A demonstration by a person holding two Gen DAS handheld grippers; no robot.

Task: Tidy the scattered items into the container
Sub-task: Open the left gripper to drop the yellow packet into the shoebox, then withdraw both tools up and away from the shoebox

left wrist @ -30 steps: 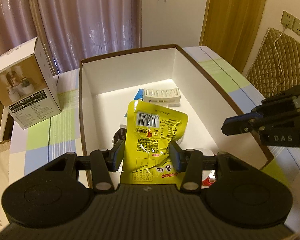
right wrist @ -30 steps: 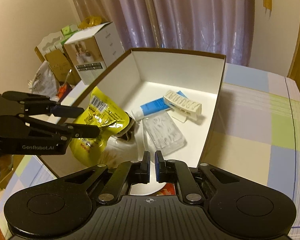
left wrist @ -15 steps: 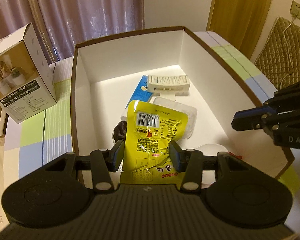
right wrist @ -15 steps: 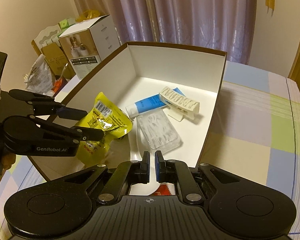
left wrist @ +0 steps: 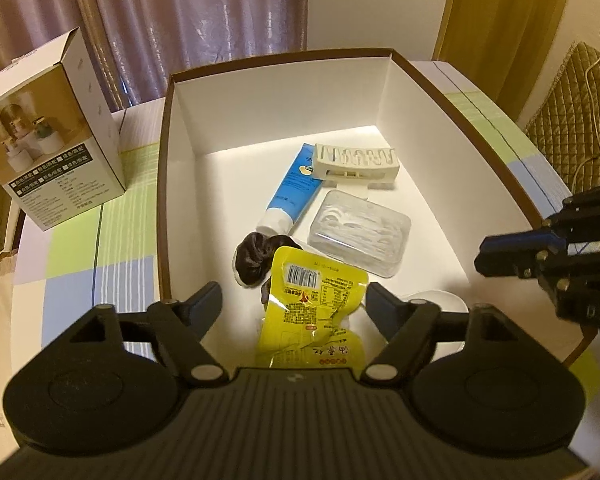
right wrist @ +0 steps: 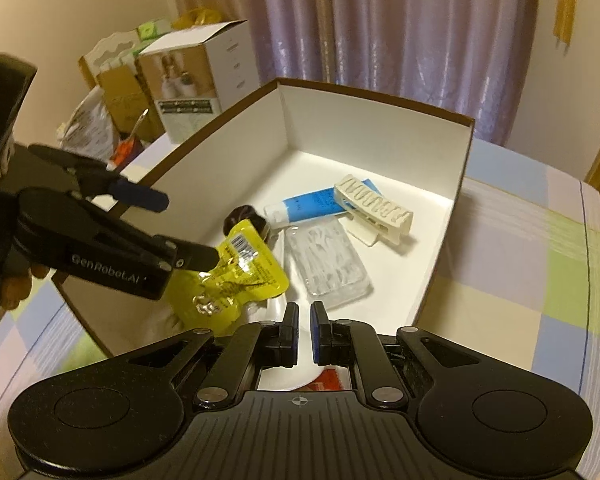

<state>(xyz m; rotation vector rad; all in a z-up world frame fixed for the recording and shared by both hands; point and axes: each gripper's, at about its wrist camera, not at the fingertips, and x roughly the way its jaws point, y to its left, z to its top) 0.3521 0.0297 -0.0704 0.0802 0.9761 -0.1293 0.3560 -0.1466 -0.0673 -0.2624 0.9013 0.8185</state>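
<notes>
- Pouch: the yellow snack pouch (left wrist: 314, 312) sits inside the white box (left wrist: 184, 152), near its front end, between the fingers of the left gripper (left wrist: 294, 304).
- The left jaws are opening, their pads clear of the pouch on both sides (in the right wrist view one finger overlaps it).
- The right gripper (right wrist: 305, 330) hovers over the box's near edge, jaws nearly together, nothing between them.
- Farther in lie a dark scrunchie (left wrist: 256, 256), blue tube (left wrist: 294, 188), clear case (left wrist: 358, 236) and white rack (left wrist: 356, 160).
</notes>
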